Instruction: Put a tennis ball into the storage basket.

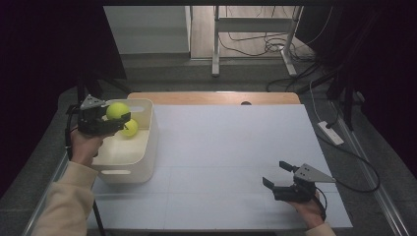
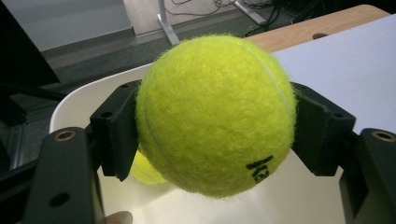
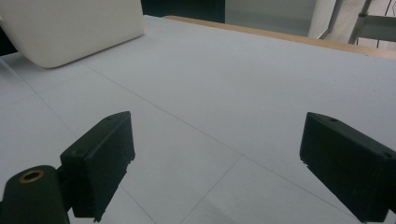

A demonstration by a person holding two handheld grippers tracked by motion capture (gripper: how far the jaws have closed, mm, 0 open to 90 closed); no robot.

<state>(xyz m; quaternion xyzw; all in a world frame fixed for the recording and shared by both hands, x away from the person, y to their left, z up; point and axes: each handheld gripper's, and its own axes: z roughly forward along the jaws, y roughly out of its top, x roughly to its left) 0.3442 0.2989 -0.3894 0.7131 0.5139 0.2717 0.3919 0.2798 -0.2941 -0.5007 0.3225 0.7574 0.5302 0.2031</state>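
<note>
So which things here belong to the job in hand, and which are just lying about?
Part of the job:
- tennis ball clamped in the left hand-held gripper
- second tennis ball lying in the bin
- white bin

Just lying about:
- right hand-held gripper, open and idle on the table
- power strip and cables on the floor
</note>
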